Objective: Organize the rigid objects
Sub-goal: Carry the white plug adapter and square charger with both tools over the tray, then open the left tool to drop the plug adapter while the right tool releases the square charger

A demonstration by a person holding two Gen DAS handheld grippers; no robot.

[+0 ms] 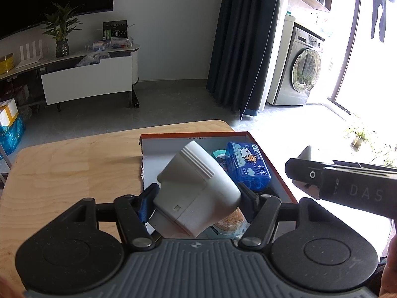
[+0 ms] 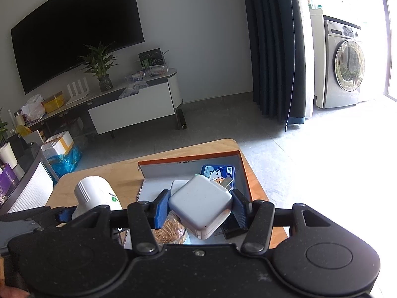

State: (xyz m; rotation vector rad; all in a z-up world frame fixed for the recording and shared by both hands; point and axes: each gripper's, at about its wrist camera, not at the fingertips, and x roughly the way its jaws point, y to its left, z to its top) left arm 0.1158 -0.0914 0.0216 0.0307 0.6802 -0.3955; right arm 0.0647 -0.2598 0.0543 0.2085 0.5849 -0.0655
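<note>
- The left gripper (image 1: pixel 198 198) has its jaws pinching a white bottle (image 1: pixel 196 191), held in the air above the near end of the cardboard box (image 1: pixel 273 159). The bottle's long axis runs forward and to the left, ribbed end away from the camera.
- The right gripper (image 2: pixel 199 208) has its jaws pinching a white charger (image 2: pixel 202 206) by 2 opposite sides, tilted, prongs pointing away toward the far end of the box. It also hangs over the box.
- Both loads sit straight above the box opening, so each release looks like a plain lowering. The right gripper is nearer the box middle; the left one sits beside it over the left wall.
- In the box: a blue case (image 1: pixel 248 168) at the far right, a jar of toothpicks (image 2: pixel 170 231) right under the grippers, and a black part (image 2: pixel 233 231) beside it.
- The bare floor of the box lies far left, between the left wall and the blue case; I judge that the safest spot.
- The 2 grippers are close together, so lowering both at once risks a knock.
- The box stands on a wooden table (image 1: pixel 74 168).
</note>
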